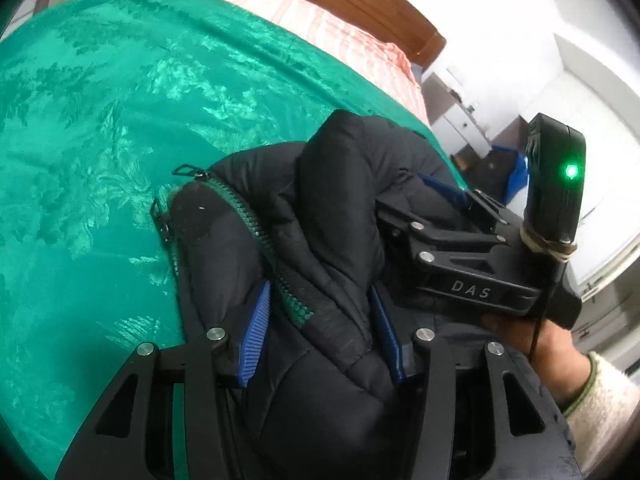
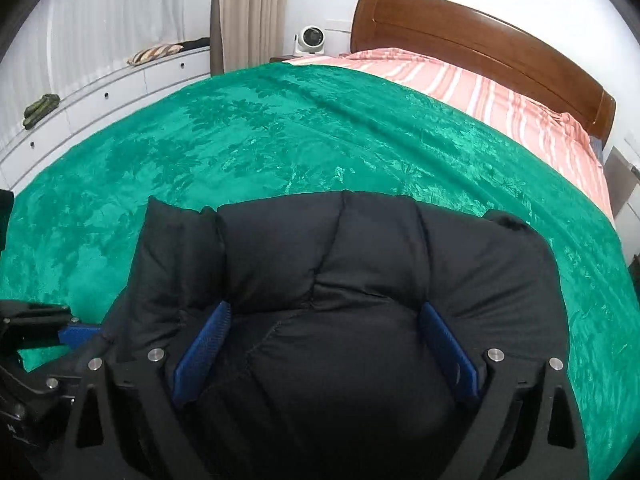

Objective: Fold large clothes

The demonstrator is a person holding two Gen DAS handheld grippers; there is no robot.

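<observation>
A black puffer jacket point(image 2: 344, 280) lies bunched on the green bedspread point(image 2: 260, 140), at the near edge of the bed. The right gripper point(image 2: 324, 356) hangs over it, its blue pads point(image 2: 202, 354) spread wide with the quilted bulk swelling up between them; neither pad visibly squeezes the fabric. At the near left corner, part of the left gripper point(image 2: 52, 332) reaches toward the jacket's left side. Toward the far right of the bed, pink striped bedding point(image 2: 500, 92) meets a wooden headboard point(image 2: 480, 36). A small white fan point(image 2: 310, 38) stands beyond the bed's far edge, beside beige curtains point(image 2: 248, 8).
</observation>
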